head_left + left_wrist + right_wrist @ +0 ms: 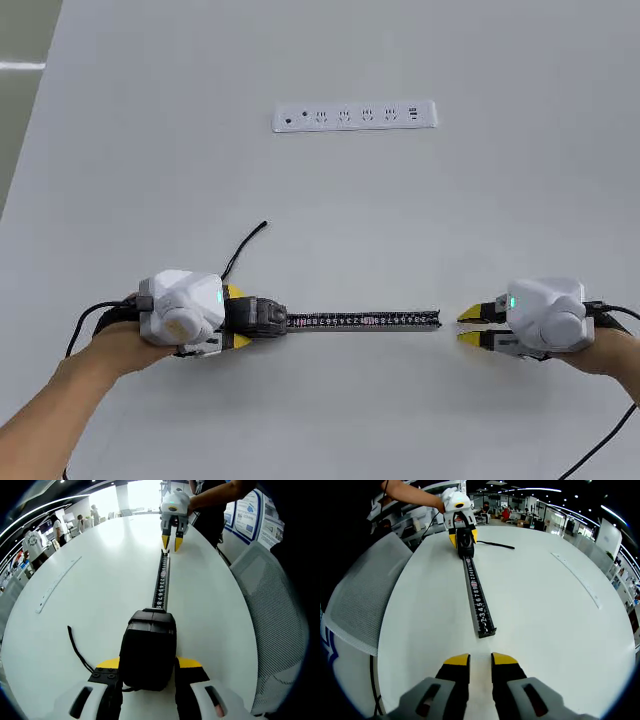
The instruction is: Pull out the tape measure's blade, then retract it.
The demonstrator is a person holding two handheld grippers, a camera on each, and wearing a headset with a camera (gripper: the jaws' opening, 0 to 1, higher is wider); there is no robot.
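My left gripper [238, 317] is shut on the black tape measure [262, 316], whose case [149, 647] sits between the yellow-tipped jaws. The blade [365, 321] lies flat on the white table, pulled out to the right, its numbers showing [161, 580]. Its end hook [487, 630] rests a short way in front of my right gripper [480, 660], which is open with nothing between its fingers. In the head view the right gripper [468, 326] sits just right of the blade's tip, apart from it.
A white power strip [355, 116] lies at the far middle of the table [150, 150]. The tape measure's black wrist strap [243, 250] trails up from the case. A mesh chair [280, 610] stands beside the table's edge. People and desks fill the room behind.
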